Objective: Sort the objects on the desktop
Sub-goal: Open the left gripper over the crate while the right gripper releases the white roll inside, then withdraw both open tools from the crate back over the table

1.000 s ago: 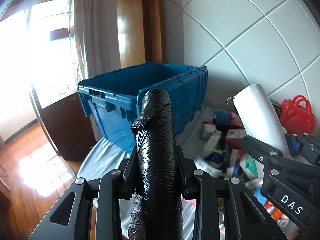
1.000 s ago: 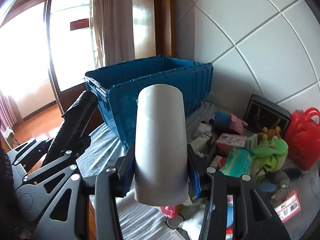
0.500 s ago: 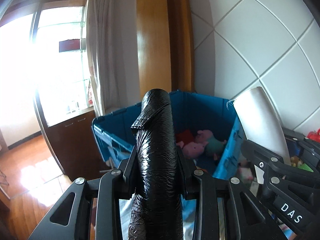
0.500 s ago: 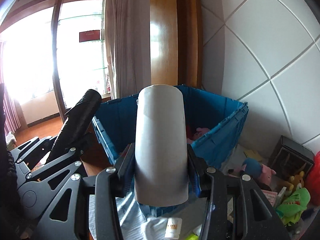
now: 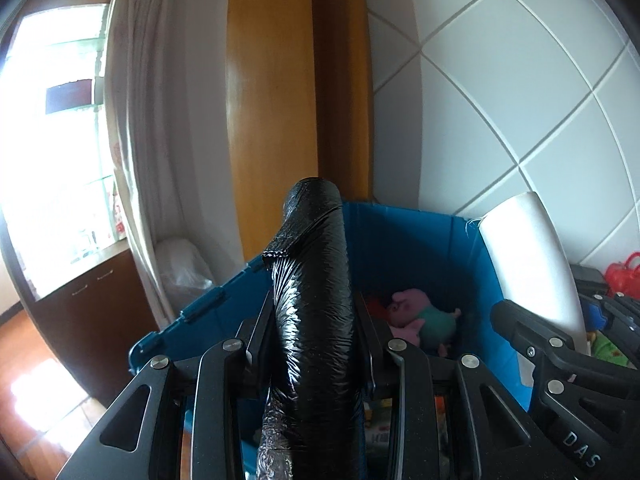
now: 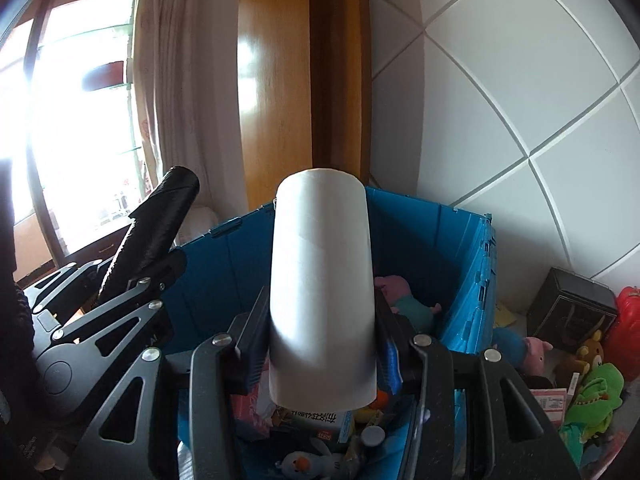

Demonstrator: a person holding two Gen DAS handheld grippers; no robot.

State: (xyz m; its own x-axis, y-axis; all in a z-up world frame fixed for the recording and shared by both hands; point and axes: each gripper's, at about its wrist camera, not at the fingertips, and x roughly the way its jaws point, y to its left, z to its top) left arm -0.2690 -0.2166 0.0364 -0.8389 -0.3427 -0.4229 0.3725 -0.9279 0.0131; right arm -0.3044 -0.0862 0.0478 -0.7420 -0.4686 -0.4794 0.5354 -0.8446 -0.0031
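- Left wrist view: my left tool (image 5: pixel 310 344) is clenched on a roll of black plastic bags (image 5: pixel 312 300), its two fingers pressing the roll's sides. The roll stands up along the fingers, and its top end reaches above the near rim of the blue crate (image 5: pixel 420 248).
- In the same view the crate sits open just ahead and below, against the white tiled wall (image 5: pixel 520 100). A pink pig plush (image 5: pixel 416 316) lies on its floor. At the right edge my right tool (image 5: pixel 560 360) shows with the white roll (image 5: pixel 528 264) slanting up from it.
- Right wrist view: my right tool (image 6: pixel 320 336) is grasping the white roll (image 6: pixel 322 292), which is upright and pinched on both flanks; its lower end hangs over the crate's (image 6: pixel 460 264) interior.
- Inside the crate I see the pig plush (image 6: pixel 404 300), a printed box and small toys near the bottom.
- To the left, my left tool (image 6: pixel 132 280) carries the black roll (image 6: pixel 156 224) tilted toward the window (image 6: pixel 80 120).
- Right of the crate, on the table, lie a dark box (image 6: pixel 576 308), a green plush (image 6: pixel 596 396) and a red bag (image 6: pixel 628 336).
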